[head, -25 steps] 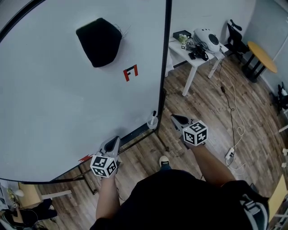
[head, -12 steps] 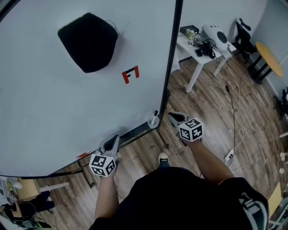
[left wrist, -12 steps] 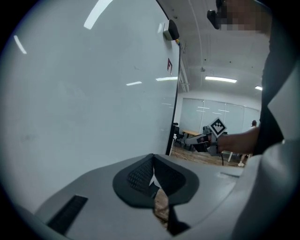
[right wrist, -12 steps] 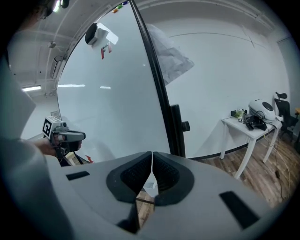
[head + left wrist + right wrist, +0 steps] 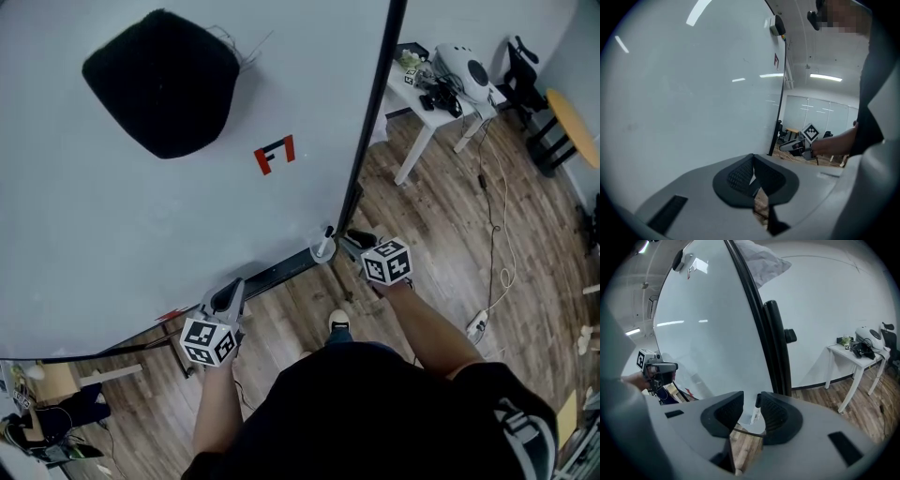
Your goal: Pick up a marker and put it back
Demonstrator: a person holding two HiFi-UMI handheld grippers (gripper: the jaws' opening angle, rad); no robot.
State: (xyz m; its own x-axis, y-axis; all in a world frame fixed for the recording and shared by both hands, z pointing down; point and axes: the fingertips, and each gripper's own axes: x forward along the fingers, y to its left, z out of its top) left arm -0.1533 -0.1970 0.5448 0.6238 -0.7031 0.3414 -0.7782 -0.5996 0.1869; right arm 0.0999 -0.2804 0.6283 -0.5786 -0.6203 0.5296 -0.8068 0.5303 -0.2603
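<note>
A white marker with a black cap (image 5: 325,240) stands upright in a small clear cup (image 5: 322,252) at the whiteboard's lower right corner. My right gripper (image 5: 350,237) hangs just right of the cup, its jaws opening. In the right gripper view the marker (image 5: 755,412) shows in the gap of my right gripper (image 5: 751,401), a little beyond the pads, which do not touch it. My left gripper (image 5: 230,293) is held low by the board's bottom edge. Its pads (image 5: 740,176) meet with nothing between them.
The large whiteboard (image 5: 141,234) fills the left, with a black pad (image 5: 159,80) and a red mark (image 5: 277,153) on it, and a black frame post (image 5: 370,122). A white table (image 5: 441,89) with gear stands at the back right. Cables (image 5: 497,234) trail over the wooden floor.
My right gripper has moved left to the marker cup and its jaws have come apart. The left gripper has stayed in place, and the head view has drifted.
</note>
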